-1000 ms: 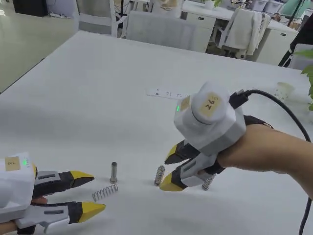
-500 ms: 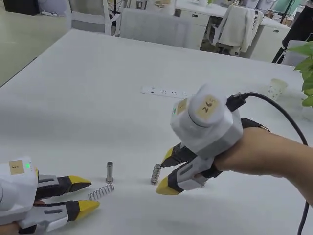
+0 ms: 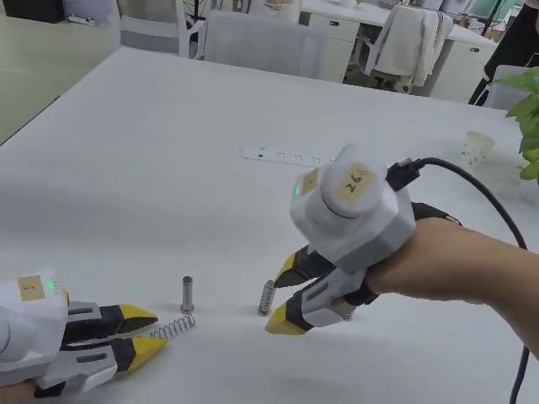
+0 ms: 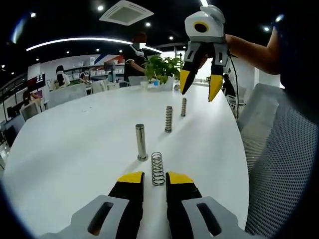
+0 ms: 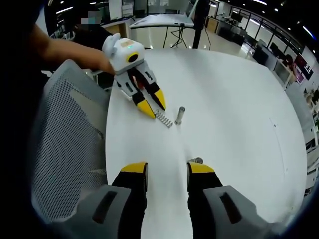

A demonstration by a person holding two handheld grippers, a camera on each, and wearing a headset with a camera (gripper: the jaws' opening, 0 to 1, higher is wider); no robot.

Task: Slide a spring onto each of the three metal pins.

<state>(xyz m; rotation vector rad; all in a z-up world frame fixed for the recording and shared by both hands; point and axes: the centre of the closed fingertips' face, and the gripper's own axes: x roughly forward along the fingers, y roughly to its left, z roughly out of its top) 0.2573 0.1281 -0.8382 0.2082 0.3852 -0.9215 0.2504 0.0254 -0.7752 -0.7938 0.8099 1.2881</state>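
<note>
A loose spring [image 3: 173,326] [image 4: 157,168] [image 5: 163,118] lies on the white table beside a bare upright metal pin [image 3: 187,295] [image 4: 140,142] [image 5: 180,115]. My left gripper [image 3: 141,331] [image 4: 155,178] [image 5: 153,107] is low on the table. Its jaws stand narrowly open, with the spring's near end just between the tips. A second pin [image 3: 266,297] [image 4: 168,119] wears a spring, and a third sprung pin [image 4: 183,107] stands farther on. My right gripper [image 3: 281,296] [image 4: 199,88] [image 5: 167,172] hovers open over these pins with nothing held. One pin's top [image 5: 195,160] shows by its right tip.
A white power strip [image 3: 282,157] lies mid-table, and a paper cup [image 3: 476,150] and a plant [image 3: 529,118] stand at the far right. A black cable [image 3: 472,181] trails from my right gripper. Chairs line the table's far side, and a mesh chair [image 4: 279,149] stands close by.
My left gripper has slid forward to the loose spring and its jaws have narrowed around the spring's end. My right gripper stays open above the sprung pins.
</note>
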